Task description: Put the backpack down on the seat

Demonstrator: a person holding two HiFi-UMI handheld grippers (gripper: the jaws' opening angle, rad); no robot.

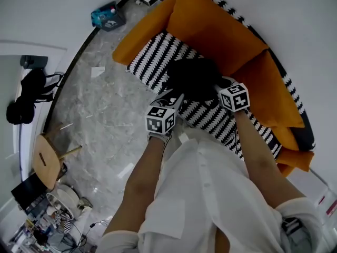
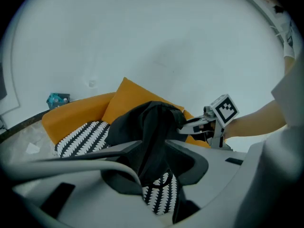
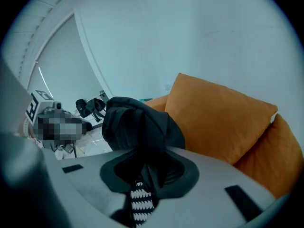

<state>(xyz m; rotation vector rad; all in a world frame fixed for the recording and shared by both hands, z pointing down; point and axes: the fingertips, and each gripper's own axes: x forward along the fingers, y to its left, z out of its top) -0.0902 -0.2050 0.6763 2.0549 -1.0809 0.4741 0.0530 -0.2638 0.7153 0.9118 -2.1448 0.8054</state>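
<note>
A black backpack (image 1: 192, 78) rests on the black-and-white striped seat (image 1: 150, 57) of an orange sofa. My left gripper (image 1: 176, 96) is at the bag's near left side. In the left gripper view the jaws (image 2: 151, 144) are closed on a fold of the backpack (image 2: 147, 122). My right gripper (image 1: 218, 86) is at the bag's right side. In the right gripper view its jaws (image 3: 148, 160) stand apart, with a strip of the backpack (image 3: 137, 122) hanging loose between them and the striped seat showing below. The right gripper (image 2: 199, 123) also shows across the bag in the left gripper view.
Orange back cushions (image 1: 210, 30) line the sofa behind the bag. On the marble floor (image 1: 100, 109) lie scraps of paper. A wooden stool (image 1: 45, 159) stands at the left, a teal box (image 1: 108, 16) by the wall, and a black bag (image 1: 26, 101) hangs at the far left.
</note>
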